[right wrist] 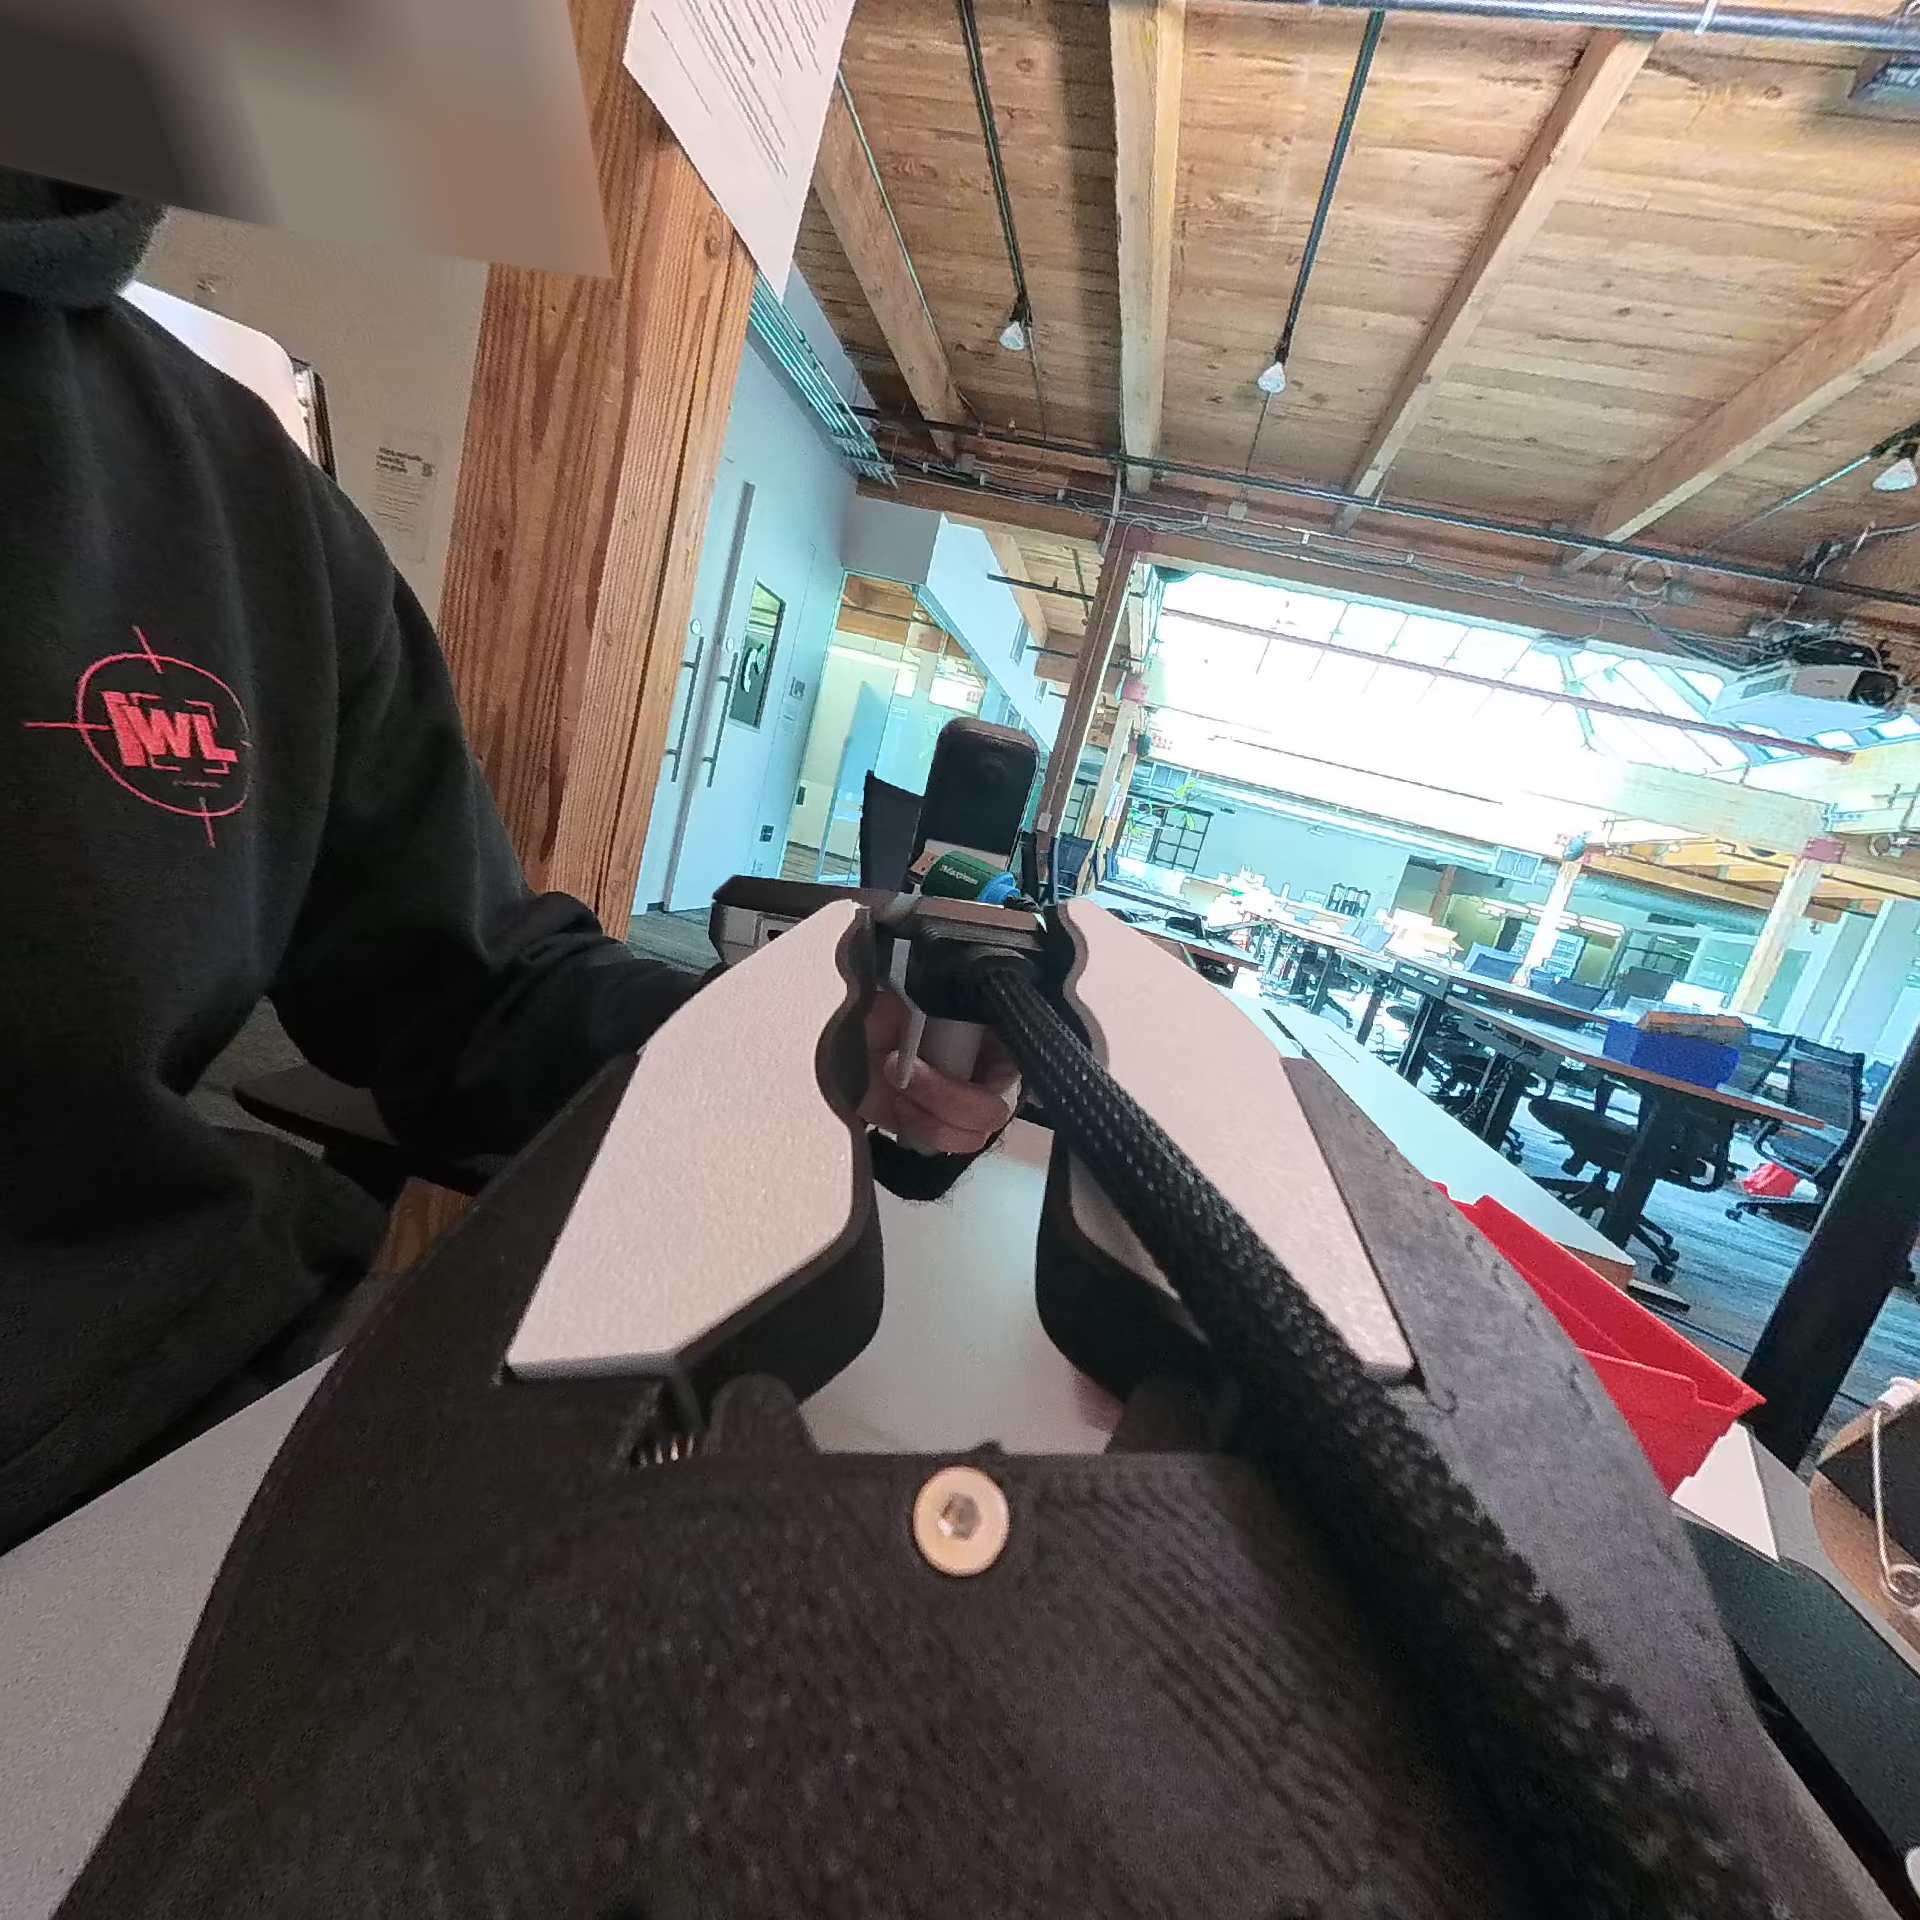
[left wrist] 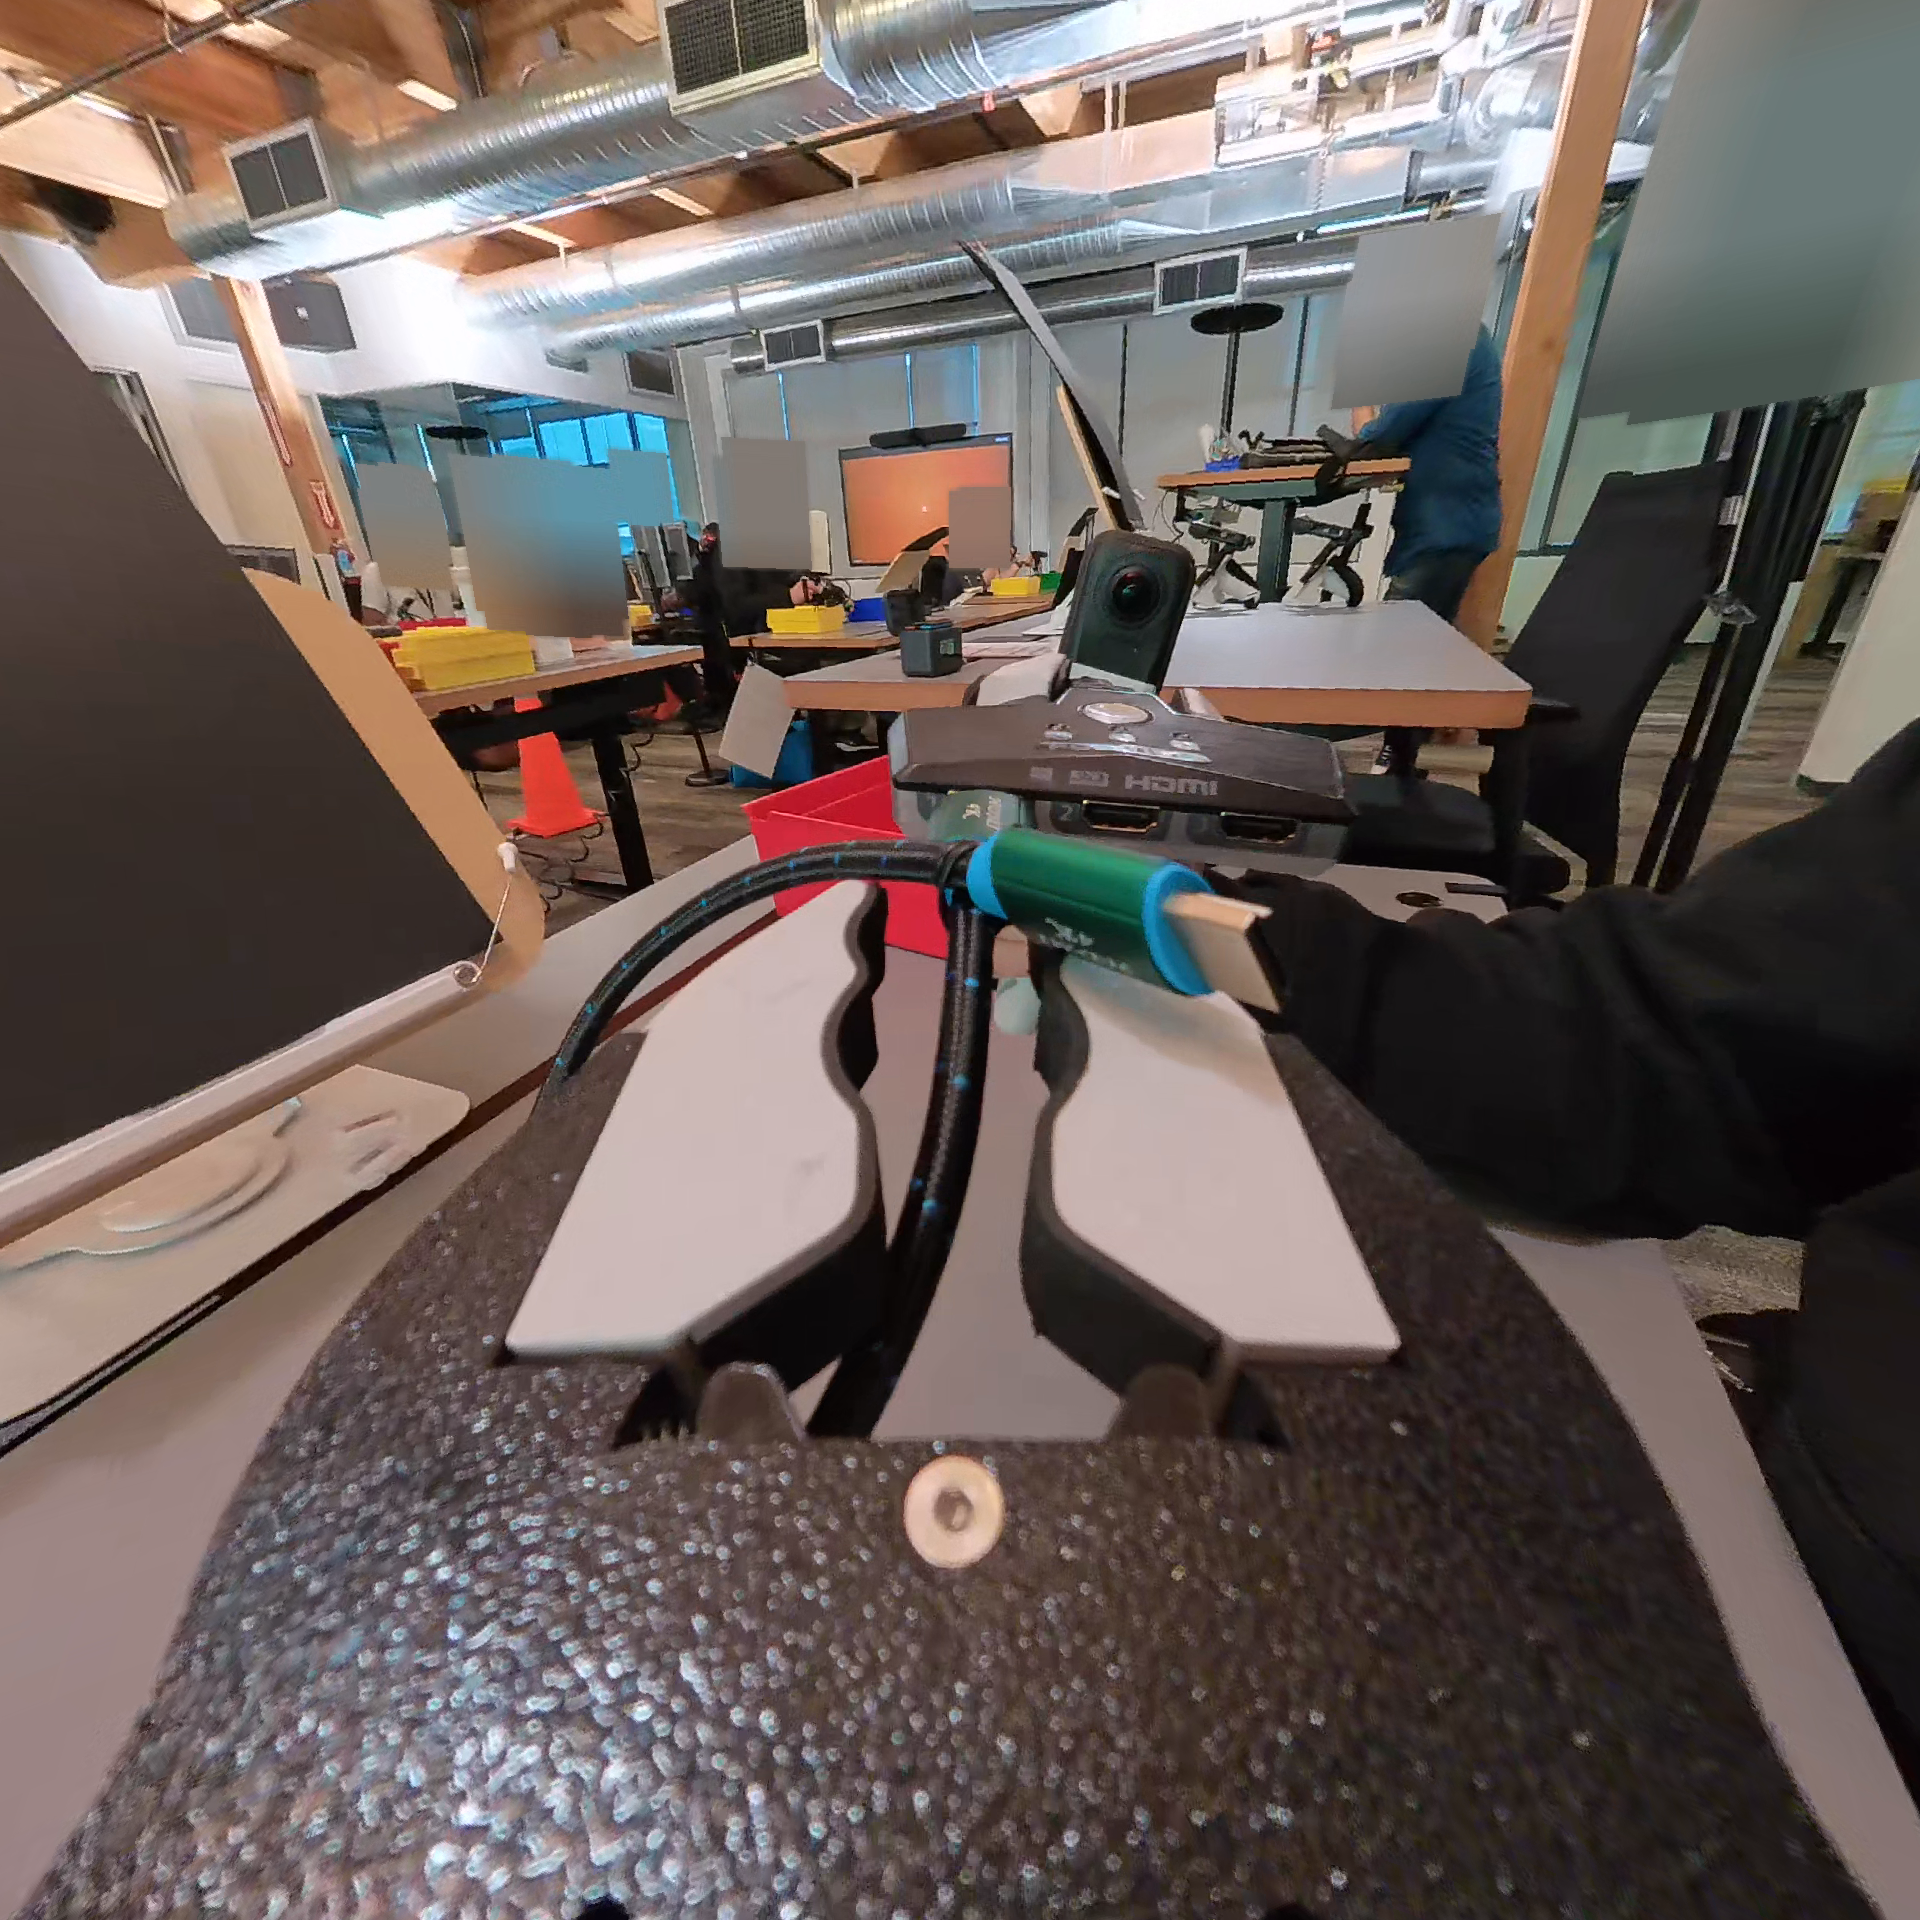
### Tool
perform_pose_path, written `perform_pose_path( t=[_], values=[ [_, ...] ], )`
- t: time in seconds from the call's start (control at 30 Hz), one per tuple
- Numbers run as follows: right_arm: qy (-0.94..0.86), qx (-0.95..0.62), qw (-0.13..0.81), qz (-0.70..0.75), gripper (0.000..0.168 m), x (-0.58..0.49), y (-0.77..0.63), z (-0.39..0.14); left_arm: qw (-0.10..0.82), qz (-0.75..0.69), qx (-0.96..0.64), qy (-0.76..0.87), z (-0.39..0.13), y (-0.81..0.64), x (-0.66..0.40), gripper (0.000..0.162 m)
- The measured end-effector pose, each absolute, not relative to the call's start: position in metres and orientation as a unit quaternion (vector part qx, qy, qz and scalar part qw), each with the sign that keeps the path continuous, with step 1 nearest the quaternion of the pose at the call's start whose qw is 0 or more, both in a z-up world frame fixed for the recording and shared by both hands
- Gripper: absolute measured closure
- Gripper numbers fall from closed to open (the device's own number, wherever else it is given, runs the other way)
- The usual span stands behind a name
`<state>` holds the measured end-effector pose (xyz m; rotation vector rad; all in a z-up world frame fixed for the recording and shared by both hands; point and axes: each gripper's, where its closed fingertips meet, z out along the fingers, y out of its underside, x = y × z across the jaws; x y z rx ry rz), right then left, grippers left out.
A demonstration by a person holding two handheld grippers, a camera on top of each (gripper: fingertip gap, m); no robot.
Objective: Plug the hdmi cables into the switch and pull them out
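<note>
two hand-held grippers, one hdmi plug and one switch held above the desk.

left hand-held gripper (left wrist: 1023, 940): fingers closed on the green-and-blue hdmi plug (left wrist: 1091, 914), which lies crosswise with its metal tip pointing right, clear of the ports; its braided black-and-blue cable (left wrist: 935, 1174) loops back between the fingers. right hand-held gripper (right wrist: 961, 935): fingers clamped on the dark switch (left wrist: 1122, 774), held just beyond and above the plug, two open ports facing the left wrist view. a thick black braided cable (right wrist: 1247, 1299) runs from the switch back over the right finger. a red bin (left wrist: 831, 831) sits on the grey desk (left wrist: 665, 914) behind.
</note>
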<state>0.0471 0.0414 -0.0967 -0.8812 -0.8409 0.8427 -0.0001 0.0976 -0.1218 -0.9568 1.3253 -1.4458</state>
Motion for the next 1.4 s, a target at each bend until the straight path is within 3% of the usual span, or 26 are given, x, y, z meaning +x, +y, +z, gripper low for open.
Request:
perform_pose_path(
  t=[0.23, 0.73, 1.07, 1.4],
  values=[
    [-0.388, -0.403, 0.731, 0.39, 0.137, 0.046, 0.038, -0.097, 0.427, -0.622, -0.388, 0.529, -0.122, 0.091, -0.003, 0.137],
    [-0.377, -0.424, 0.73, 0.382, 0.137, 0.05, 0.043, -0.096, 0.415, -0.638, -0.383, 0.524, -0.128, 0.097, -0.013, 0.123],
    [-0.375, -0.415, 0.734, 0.384, 0.137, 0.052, 0.044, -0.1, 0.483, -0.565, -0.399, 0.537, -0.124, 0.1, -0.004, 0.126],
    [-0.374, -0.413, 0.731, 0.394, 0.136, 0.049, 0.045, -0.104, 0.502, -0.561, -0.409, 0.515, -0.123, 0.105, -0.002, 0.145]
  ],
)
